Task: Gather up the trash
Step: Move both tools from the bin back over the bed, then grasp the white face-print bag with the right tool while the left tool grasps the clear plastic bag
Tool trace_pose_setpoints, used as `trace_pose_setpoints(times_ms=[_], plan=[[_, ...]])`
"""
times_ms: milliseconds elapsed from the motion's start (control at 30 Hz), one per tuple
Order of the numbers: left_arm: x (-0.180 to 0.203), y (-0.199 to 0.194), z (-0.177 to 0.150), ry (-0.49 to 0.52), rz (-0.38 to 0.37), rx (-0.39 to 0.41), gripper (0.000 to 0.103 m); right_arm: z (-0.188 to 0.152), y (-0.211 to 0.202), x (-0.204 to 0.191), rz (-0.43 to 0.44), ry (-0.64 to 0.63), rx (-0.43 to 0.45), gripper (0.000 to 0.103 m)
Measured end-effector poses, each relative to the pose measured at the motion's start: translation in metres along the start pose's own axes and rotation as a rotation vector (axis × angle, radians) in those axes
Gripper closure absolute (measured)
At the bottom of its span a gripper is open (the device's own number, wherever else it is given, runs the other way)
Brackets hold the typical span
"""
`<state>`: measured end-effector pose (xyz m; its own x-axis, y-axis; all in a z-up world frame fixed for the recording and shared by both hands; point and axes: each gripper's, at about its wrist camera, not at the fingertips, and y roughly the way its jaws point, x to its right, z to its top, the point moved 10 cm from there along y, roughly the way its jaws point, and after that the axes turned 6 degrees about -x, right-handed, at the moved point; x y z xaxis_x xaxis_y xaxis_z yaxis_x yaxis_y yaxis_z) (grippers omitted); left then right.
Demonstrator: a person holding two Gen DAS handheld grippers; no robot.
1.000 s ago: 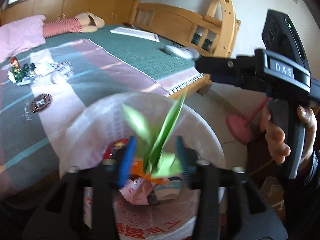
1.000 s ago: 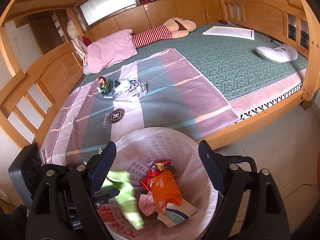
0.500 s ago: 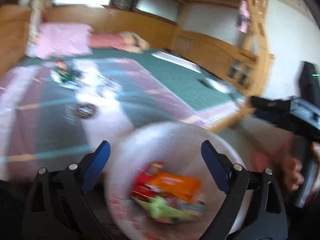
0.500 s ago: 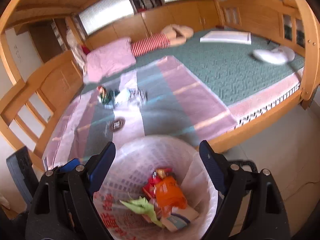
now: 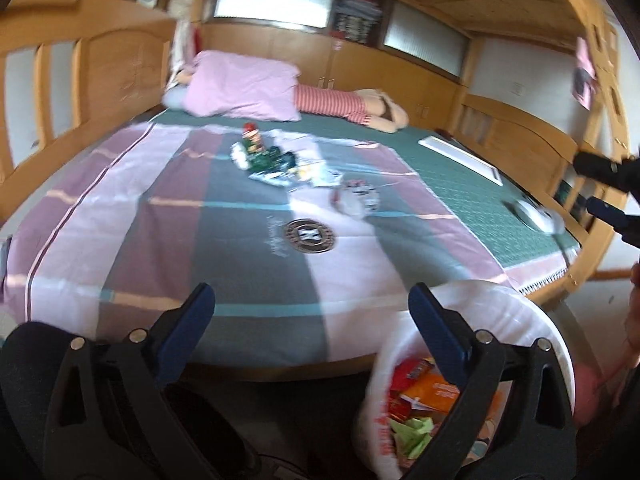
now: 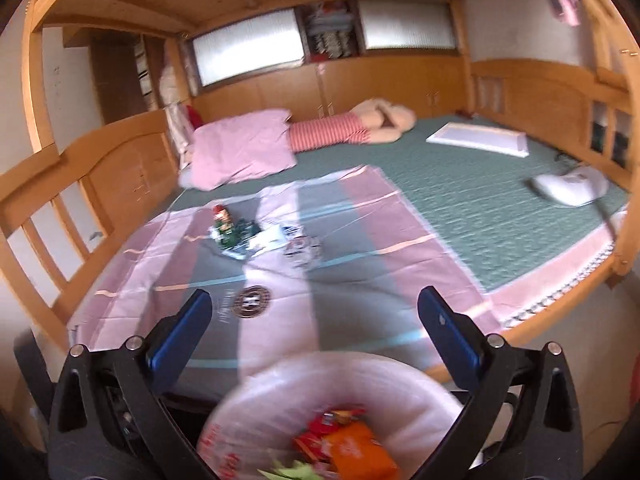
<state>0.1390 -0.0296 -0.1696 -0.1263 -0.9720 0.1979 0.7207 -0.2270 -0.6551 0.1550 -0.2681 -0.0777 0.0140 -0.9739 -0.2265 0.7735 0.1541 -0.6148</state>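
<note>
Left wrist: left gripper (image 5: 310, 304) released, empty, white-lined trash bin (image 5: 500, 304) near right holding orange and green wrappers, crumpled wrapper pile (image 5: 280, 162) left far on striped bedsheet (image 5: 120, 216); right wrist: right gripper (image 6: 314, 316) released, empty, same pile (image 6: 256, 236) uncollected, task seems partly done.

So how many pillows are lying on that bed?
2: a pink pillow at the head of the bed, and a red-striped bolster lying beside it, towards the far wall. Others may be hidden.

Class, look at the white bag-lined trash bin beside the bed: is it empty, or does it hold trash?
It holds trash: the white bag-lined trash bin contains an orange packet, red wrappers and green paper.
</note>
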Motion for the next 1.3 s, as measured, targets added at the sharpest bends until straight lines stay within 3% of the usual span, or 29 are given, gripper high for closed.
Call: trace_pose_setpoints(times_ms=[133, 267, 467, 633, 733, 833, 967, 1067, 1167, 1200, 1300], plan=[[-0.037, 0.017, -0.008, -0.103, 0.021, -0.058, 0.005, 0.019, 0.044, -0.036, 0.082, -0.025, -0.058, 0.003], [-0.066, 0.042, -0.016, -0.245, -0.005, -0.139, 0.004, 0.026, 0.099, -0.058, 0.092, -0.045, -0.135, 0.003], [-0.069, 0.076, -0.026, -0.272, -0.026, -0.223, 0.004, 0.046, 0.205, -0.093, 0.140, -0.027, -0.277, 0.003], [-0.064, 0.082, -0.025, -0.247, -0.023, -0.221, 0.004, 0.071, 0.315, -0.116, 0.038, -0.084, -0.353, 0.003], [-0.065, 0.083, -0.023, -0.241, -0.019, -0.216, 0.004, 0.080, 0.377, -0.118, 0.013, -0.055, -0.429, 0.003], [-0.066, 0.086, -0.022, -0.235, -0.017, -0.218, 0.004, 0.094, 0.441, -0.106, -0.090, -0.003, -0.508, 0.003], [-0.067, 0.088, -0.017, -0.241, -0.032, -0.210, 0.004, 0.109, 0.487, -0.083, -0.197, 0.084, -0.502, 0.003], [-0.066, 0.090, -0.016, -0.243, -0.042, -0.210, 0.004, 0.097, 0.516, -0.068, -0.236, 0.140, -0.557, 0.003], [-0.066, 0.094, -0.014, -0.237, -0.041, -0.209, 0.004, 0.077, 0.526, -0.075, -0.209, 0.152, -0.609, 0.002], [-0.067, 0.096, -0.014, -0.237, -0.032, -0.212, 0.004, 0.074, 0.524, -0.080, -0.224, 0.113, -0.599, 0.002], [-0.068, 0.098, -0.014, -0.241, -0.024, -0.216, 0.004, 0.057, 0.519, -0.113, -0.136, -0.023, -0.649, 0.002]])
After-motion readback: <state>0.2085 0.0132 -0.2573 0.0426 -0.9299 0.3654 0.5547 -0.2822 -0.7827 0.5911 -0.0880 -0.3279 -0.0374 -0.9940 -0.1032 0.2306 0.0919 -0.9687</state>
